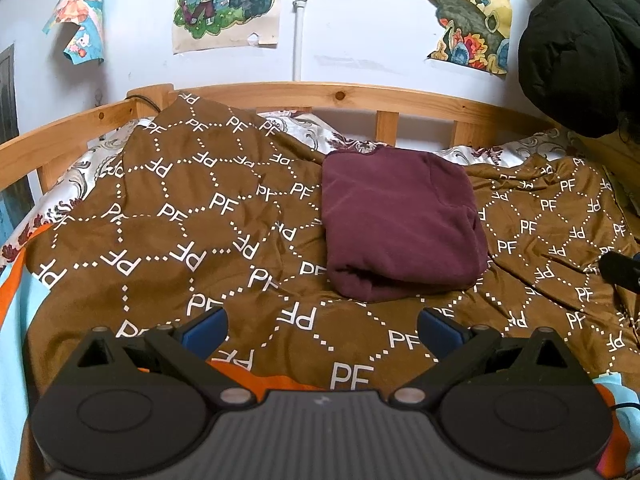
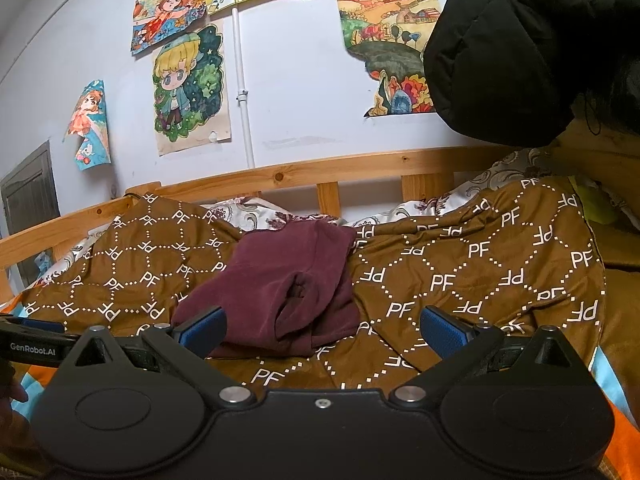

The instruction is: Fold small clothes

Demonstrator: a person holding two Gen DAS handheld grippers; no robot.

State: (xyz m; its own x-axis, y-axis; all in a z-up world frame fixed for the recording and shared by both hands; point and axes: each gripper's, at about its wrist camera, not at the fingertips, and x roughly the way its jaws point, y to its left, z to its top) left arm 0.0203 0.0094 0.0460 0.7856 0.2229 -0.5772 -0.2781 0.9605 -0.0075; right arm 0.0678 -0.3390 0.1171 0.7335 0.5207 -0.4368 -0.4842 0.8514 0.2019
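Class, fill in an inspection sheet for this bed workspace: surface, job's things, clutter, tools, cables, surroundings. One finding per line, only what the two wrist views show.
Surface: rumpled brown quilt with white PF lettering spread over a wooden-railed bed.
Job's things: one maroon fabric garment, folded into a compact bundle, lying on the quilt.
Clutter: black padded coat hanging at the right.
Tools: left tool open, empty, short of the garment; right tool open, empty.
Cables: dark cable at the rail's left corner.
Surroundings: white wall with cartoon posters and a white pipe.
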